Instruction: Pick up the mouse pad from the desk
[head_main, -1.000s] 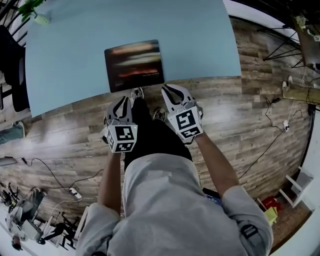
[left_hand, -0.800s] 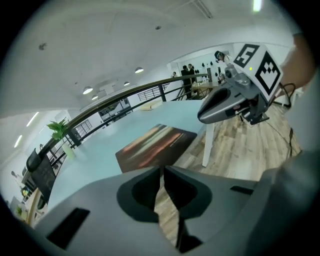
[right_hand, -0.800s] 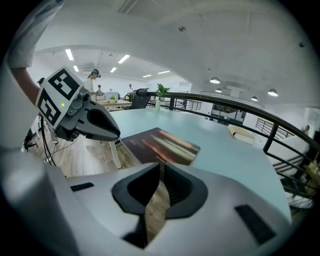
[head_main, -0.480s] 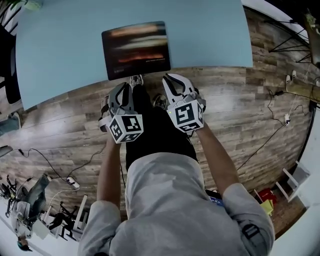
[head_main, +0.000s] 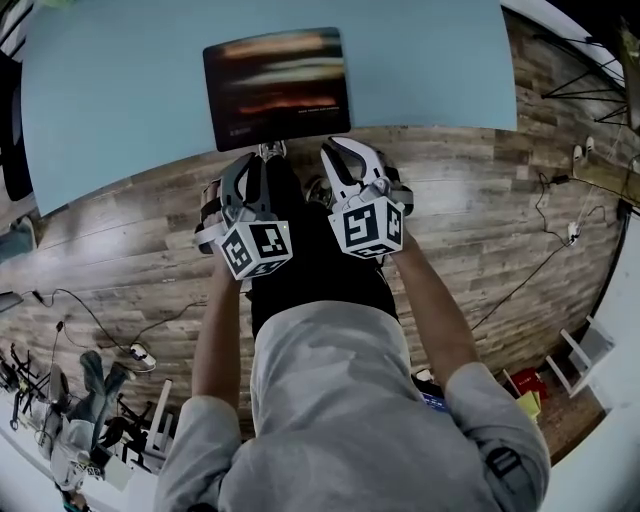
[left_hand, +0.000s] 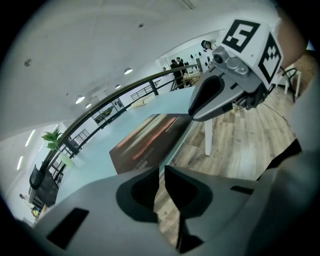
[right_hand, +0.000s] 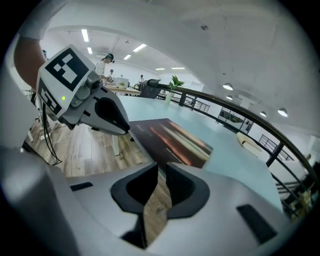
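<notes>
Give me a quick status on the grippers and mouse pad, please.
Left gripper, right gripper: jaws just been opening, nothing between. Mouse pad flat at near edge of desk, untouched. Nothing in the way.

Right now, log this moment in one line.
mouse pad: at desk near edge, untouched | left gripper, right gripper: fingers just opening, empty

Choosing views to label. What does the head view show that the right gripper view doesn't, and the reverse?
Head view only: the person's grey top and forearms, and the right gripper from outside with its marker cube.
Right gripper view only: that gripper's jaws close up, slightly apart with only floor showing between them; a plant and people in the background.
Both: the mouse pad lying flat at the near edge of the blue desk, and the left gripper. Both grippers' jaws have just been opening; neither holds anything.
</notes>
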